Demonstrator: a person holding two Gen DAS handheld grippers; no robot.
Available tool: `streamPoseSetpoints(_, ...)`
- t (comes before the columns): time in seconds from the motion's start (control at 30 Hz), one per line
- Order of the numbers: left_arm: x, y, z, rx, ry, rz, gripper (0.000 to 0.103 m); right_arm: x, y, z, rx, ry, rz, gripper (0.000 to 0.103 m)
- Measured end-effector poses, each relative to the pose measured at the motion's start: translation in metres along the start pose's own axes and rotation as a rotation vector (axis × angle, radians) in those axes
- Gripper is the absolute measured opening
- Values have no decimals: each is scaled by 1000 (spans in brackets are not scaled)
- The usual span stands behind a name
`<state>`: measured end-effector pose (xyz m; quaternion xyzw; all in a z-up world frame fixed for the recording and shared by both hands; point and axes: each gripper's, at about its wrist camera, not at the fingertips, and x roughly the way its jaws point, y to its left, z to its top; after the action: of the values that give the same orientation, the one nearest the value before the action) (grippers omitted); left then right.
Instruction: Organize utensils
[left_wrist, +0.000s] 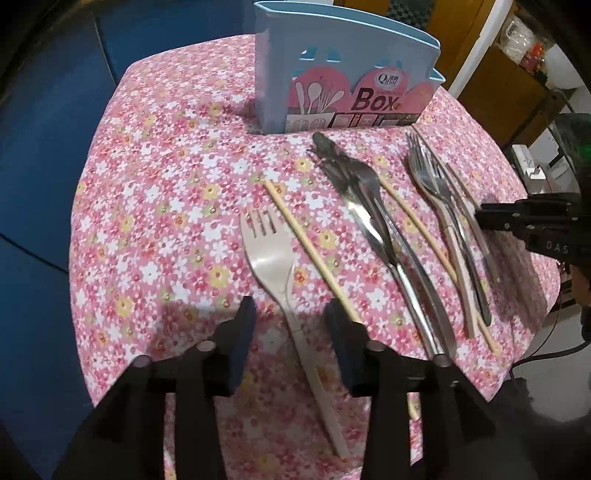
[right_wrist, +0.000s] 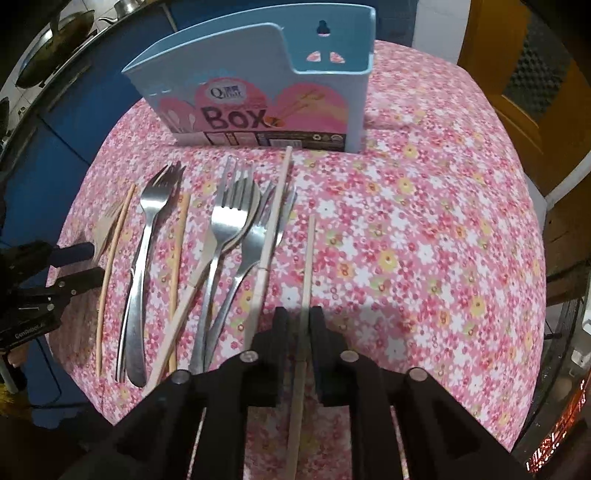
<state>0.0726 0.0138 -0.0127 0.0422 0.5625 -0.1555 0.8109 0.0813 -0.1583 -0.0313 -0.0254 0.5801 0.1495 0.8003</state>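
The utensils lie in a loose row on the flower-patterned worktop (right_wrist: 424, 240), in front of the blue utensil box (right_wrist: 258, 92), which stands upright at the far edge with nothing visibly in it yet.

The left hand-held gripper (left_wrist: 290, 321) hangs open over the pale plastic fork (left_wrist: 269, 258), its pads on either side of the handle without touching it. The right hand-held gripper (right_wrist: 300, 321) has its jaws nearly closed around the single chopstick (right_wrist: 308, 266) that lies apart from the others; a thin gap shows on each side, so the pads straddle it without clamping.

Risks, as I judge them:
- The chopstick is thin and smooth. A pinch this near its end could let it pivot or slide out on the lift, and its long free end could swing into the neighbouring forks (right_wrist: 229, 221).
- A second chopstick (left_wrist: 314, 251) lies just beside the plastic fork, running under the left gripper's right finger. Closing there could catch both, or roll the chopstick away.
- The plastic fork looks light and flat against the cloth, so the pads may skate over it or drag the cloth
- The metal forks and spoons (left_wrist: 369, 206) overlap in the middle; a nudge would scatter them
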Motion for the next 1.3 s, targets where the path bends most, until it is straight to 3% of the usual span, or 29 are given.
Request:
streamPoseSetpoints(0.03, 1, 0, 1, 0, 0, -1, 28, 1, 0, 1, 1, 2, 5, 18)
streamPoseSetpoints(0.2, 7, -1, 12, -12, 17, 7, 16, 4, 1, 7, -9, 1, 16, 19)
streamPoseSetpoints(0.47, 8, -1, 18, -27, 40, 33, 14, 2, -1, 5, -27, 8, 34, 20)
streamPoseSetpoints(0.63, 9, 2, 21, -55, 36, 12, 14, 3, -1, 10, -32, 8, 47, 14)
streamPoseSetpoints(0.83, 5, 4, 11, -53, -19, -1, 12, 5, -7, 10, -18, -20, 65, 8)
streamPoseSetpoints(1.03, -8, 19, -5, -99, -102, -76, 11, 1, -11, 7, 19, -70, 91, 7)
streamPoseSetpoints(1.3, -50, 26, -32, -74, -287, -119, 11, -28, -13, -13, 74, -248, 135, 6)
